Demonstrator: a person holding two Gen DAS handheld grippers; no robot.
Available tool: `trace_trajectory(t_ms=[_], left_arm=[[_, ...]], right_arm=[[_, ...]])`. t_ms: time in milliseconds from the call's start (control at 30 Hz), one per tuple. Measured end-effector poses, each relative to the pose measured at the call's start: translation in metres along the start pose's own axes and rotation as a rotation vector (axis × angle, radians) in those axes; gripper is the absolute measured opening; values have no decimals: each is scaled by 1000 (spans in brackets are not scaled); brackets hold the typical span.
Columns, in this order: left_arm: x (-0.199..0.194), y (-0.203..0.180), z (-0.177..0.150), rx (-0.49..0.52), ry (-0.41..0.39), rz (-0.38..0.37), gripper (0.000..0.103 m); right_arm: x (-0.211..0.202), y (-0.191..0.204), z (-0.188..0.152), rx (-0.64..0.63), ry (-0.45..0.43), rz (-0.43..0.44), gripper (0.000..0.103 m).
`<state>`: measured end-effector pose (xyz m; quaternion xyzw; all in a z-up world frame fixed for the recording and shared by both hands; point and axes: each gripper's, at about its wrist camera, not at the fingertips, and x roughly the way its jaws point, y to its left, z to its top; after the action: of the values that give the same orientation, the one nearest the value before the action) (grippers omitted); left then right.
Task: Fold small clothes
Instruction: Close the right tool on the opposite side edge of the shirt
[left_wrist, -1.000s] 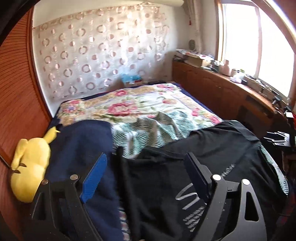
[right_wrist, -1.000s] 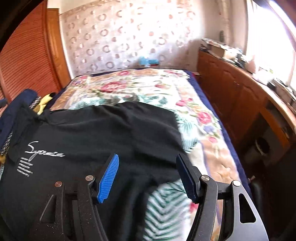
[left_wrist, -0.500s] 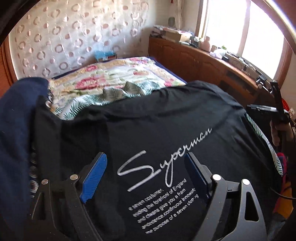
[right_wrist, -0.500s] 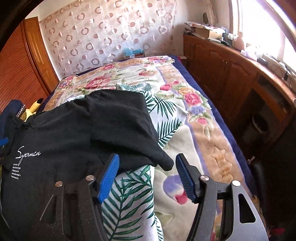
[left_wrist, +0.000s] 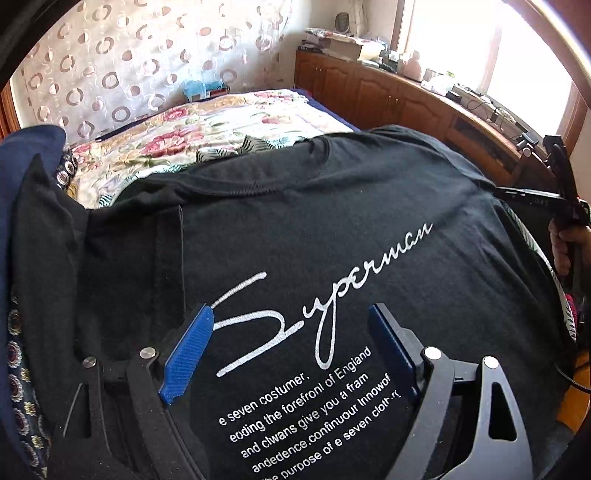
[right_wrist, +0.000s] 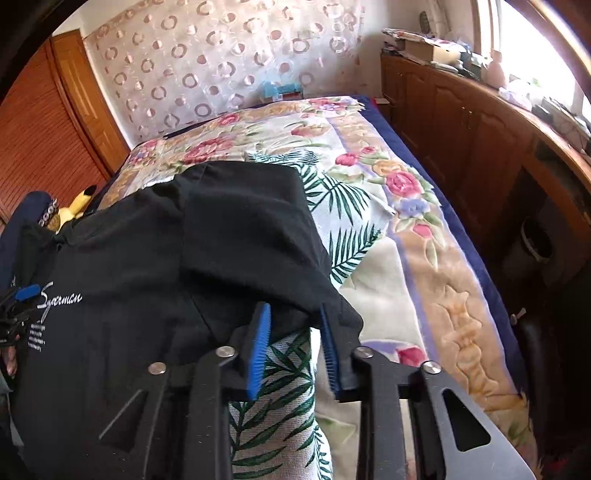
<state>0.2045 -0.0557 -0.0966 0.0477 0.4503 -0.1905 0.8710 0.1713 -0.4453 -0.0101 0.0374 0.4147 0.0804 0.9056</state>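
While sunlit | floral bedspread (right_wrist: 413, 236) under black tee (left_wrist: 332, 229) | wood cabinets (right_wrist: 480, 140) alongside

The left gripper (left_wrist: 291, 354) points steeply downward with its blue-padded jaws spread wide, nothing pinched between them. The right gripper (right_wrist: 293, 343) also tilts downward, and its jaws are closing, narrowed to a slim gap with a fold of black cloth at the pad tips. At the right edge of the left wrist view, a hand (left_wrist: 565, 247) grips the right gripper's handle.
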Motion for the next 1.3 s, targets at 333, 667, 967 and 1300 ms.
trace_trajectory(t_ms=[333, 667, 967, 1300], left_arm=[[7, -13, -6, 48, -19, 47, 94], [9, -13, -5, 57, -6, 49, 103], [8, -12, -6, 58, -9, 45, 103], [-19, -9, 2, 2, -95, 24, 103]], right_arm=[[3, 8, 4, -101, 12, -64, 13], [-22, 25, 6, -129, -114, -80, 4], [-46, 77, -1, -230, -171, 57, 4], [0, 91, -38, -241, -4, 99, 4]])
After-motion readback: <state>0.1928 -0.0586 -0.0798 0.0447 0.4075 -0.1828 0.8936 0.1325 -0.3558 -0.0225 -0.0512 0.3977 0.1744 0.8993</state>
